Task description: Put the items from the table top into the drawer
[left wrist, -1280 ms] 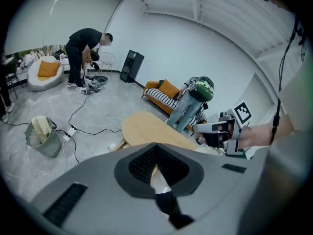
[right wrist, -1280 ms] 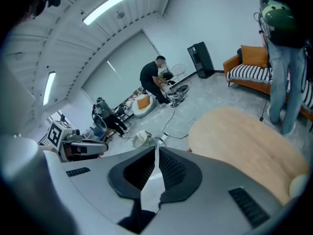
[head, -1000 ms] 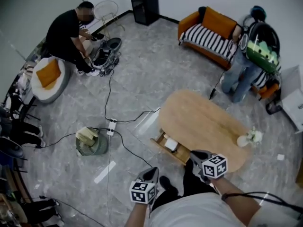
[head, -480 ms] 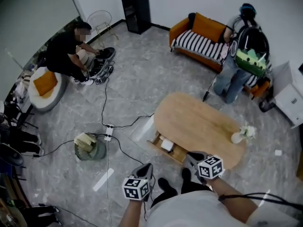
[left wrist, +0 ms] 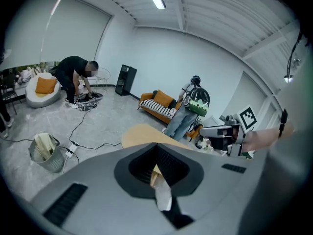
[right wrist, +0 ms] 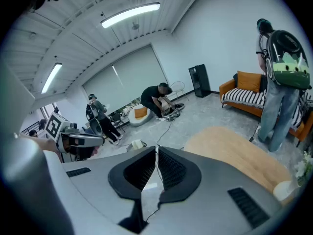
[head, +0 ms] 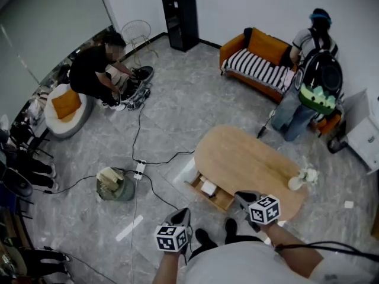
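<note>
An oval wooden table (head: 249, 158) stands ahead of me, with its drawer (head: 214, 195) pulled open on the near left side. A white item (head: 208, 187) lies inside the drawer. On the table's right end sits a white vase with flowers (head: 297, 181). My left gripper (head: 182, 215) hovers over the floor left of the drawer, jaws shut and holding nothing. My right gripper (head: 244, 197) hangs over the table's near edge, also shut and empty. The left gripper view shows the tabletop (left wrist: 142, 133) beyond the closed tips (left wrist: 157, 146); the right gripper view shows it (right wrist: 234, 151) to the right of them (right wrist: 157, 150).
A person with a backpack (head: 311, 81) stands just beyond the table by an orange sofa (head: 260, 55). A basket (head: 113, 184), a power strip (head: 140, 169) and cables lie on the floor to the left. Another person (head: 98, 70) crouches at far left.
Both grippers have lifted a little and stay shut. The head view has shifted slightly. The drawer stays open.
</note>
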